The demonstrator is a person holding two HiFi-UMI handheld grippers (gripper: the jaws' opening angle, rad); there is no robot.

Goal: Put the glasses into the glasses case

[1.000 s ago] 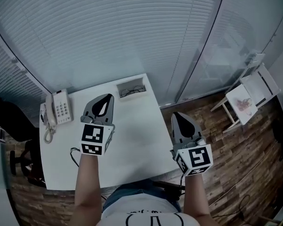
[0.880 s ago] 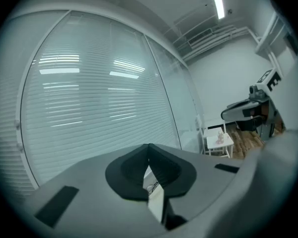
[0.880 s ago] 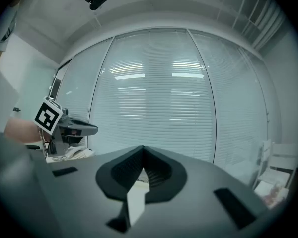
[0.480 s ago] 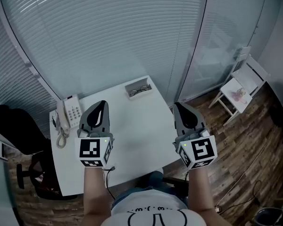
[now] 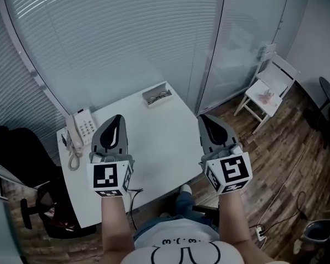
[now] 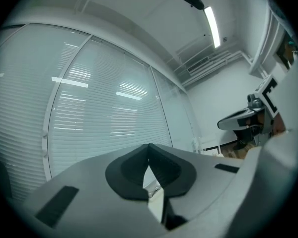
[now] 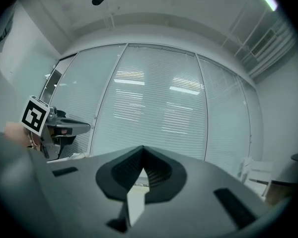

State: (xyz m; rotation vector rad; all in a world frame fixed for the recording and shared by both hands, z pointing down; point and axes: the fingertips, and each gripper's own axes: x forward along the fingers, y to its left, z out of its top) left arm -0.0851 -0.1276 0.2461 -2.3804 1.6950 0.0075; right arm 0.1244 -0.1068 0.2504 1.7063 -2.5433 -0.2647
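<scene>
- Two closed, empty tools, the left hand-held gripper (image 5: 117,117) and right hand-held gripper (image 5: 202,117), are held up by the white bench (image 5: 154,144).
- Glasses (image 5: 159,96) lie in the open case (image 5: 146,100) at the bench's far edge, long axis along that edge.

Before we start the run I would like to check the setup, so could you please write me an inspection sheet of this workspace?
Surface: white table, mostly bare.
Job's things: glasses lie in a pale open case at the table's far edge.
Clutter: white telephone at the table's left edge.
Grippers: left gripper and right gripper both shut, nothing between the jaws.
Cables: coiled phone cord; thin cable at the table's near edge.
Surroundings: glass walls with blinds; dark chair on the left; white chair on the right; wooden floor.
</scene>
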